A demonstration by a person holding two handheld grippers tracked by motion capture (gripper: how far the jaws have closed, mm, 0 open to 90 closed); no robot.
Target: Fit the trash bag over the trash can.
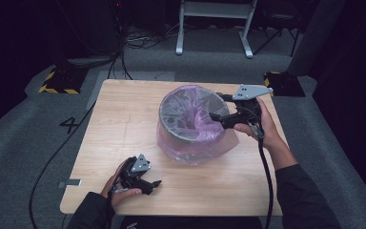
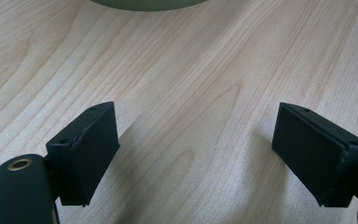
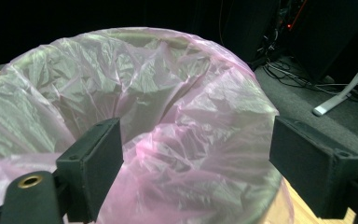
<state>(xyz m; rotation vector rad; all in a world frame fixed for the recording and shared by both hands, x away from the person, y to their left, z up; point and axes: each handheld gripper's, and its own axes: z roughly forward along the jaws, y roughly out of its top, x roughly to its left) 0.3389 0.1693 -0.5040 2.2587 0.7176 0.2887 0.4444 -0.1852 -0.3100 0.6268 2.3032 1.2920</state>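
Pink bin liner (image 1: 198, 138) drapes over a mesh wastebasket (image 1: 181, 125) at the middle of the pale wood worktop (image 1: 119, 129), ringed by grey carpet (image 1: 24, 129) and a dark room. Right gripper (image 1: 214, 116) hovers at its right rim, fingers (image 3: 95, 163) spread wide, gripping nothing. Left gripper (image 1: 155, 183) rests near-left, fingers (image 2: 91, 147) wide, empty.

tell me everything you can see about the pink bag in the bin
The pink bag is thin, translucent, crinkled plastic lining a round grey bin that stands upright near the middle of the wooden table. Its mouth is folded over the rim and hangs loosely down the outside, flaring at the near right. Inside, the film sags in folds into the hollow. The right gripper is at the rim on the right, its open jaws astride the draped film; whether the pads touch it is unclear.
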